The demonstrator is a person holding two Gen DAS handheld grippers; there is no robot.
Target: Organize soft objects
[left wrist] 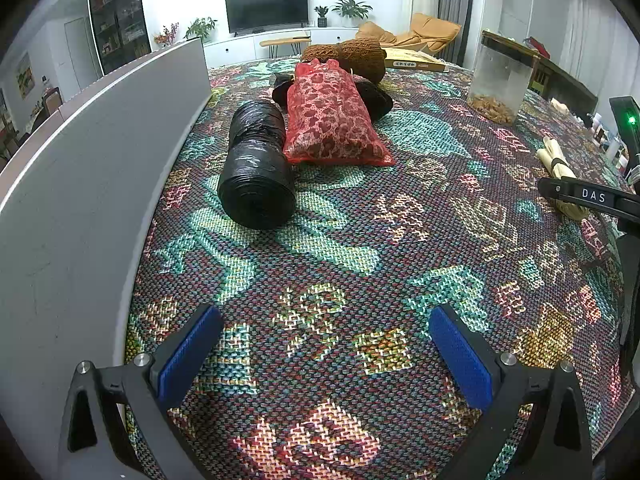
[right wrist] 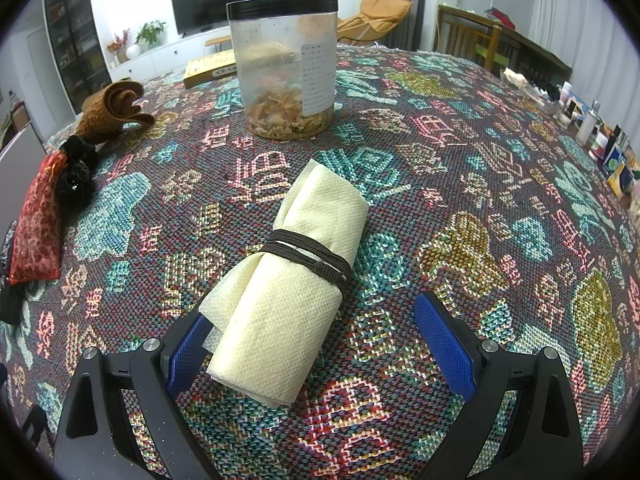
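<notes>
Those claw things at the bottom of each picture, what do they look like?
Each is a black plastic two-finger gripper. The left gripper and right gripper both carry ribbed blue pads on angular black fingers with silver screws. White letters "DAS" mark the right gripper's body in the left view.

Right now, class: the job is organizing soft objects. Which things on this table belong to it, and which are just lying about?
Belong to the job:
cream cloth roll
black plastic roll
red mesh pouch
brown knitted roll

Just lying about:
clear plastic jar
flat yellow box
</notes>
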